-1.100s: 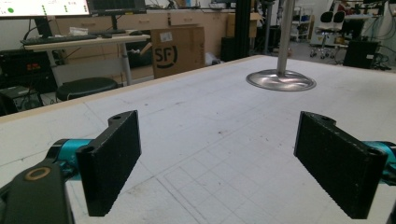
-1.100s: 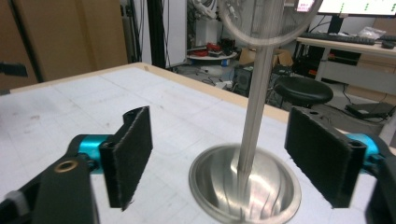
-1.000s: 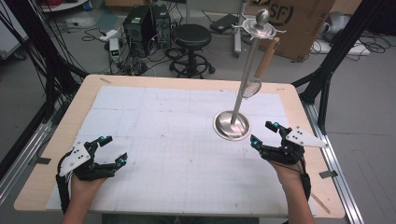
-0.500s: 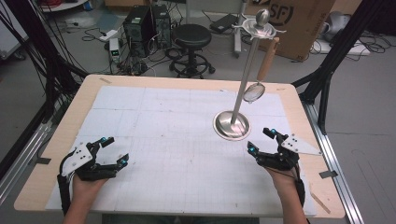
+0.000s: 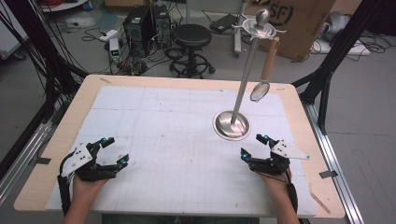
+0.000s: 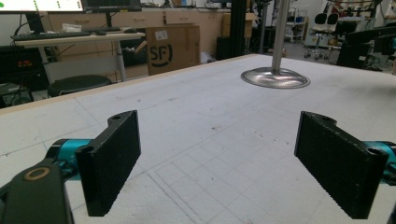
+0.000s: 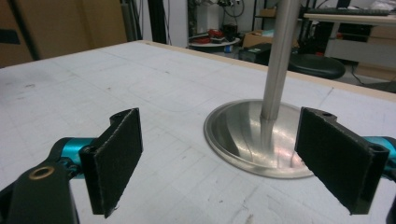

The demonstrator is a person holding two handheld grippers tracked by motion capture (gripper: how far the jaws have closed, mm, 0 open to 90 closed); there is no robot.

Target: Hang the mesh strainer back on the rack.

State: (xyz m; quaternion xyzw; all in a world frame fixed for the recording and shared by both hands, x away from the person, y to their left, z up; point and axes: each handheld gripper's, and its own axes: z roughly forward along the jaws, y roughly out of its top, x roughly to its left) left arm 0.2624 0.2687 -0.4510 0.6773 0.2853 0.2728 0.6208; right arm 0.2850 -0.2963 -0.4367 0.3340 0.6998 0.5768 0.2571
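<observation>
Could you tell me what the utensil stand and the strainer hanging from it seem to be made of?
The utensil stand looks like polished metal, probably stainless steel: its base mirrors light in the right gripper view. The strainer seems to have a light wooden handle, matte tan, and a metal rim; its mesh is too small to judge.

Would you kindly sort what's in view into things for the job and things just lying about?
Job: metal stand; strainer with wooden handle hanging from it; right claw, open; left claw, open.

Lying about: stool; cardboard box; computer towers.

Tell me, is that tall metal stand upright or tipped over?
Upright: the stand rests flat on its round base, pole rising straight.
</observation>
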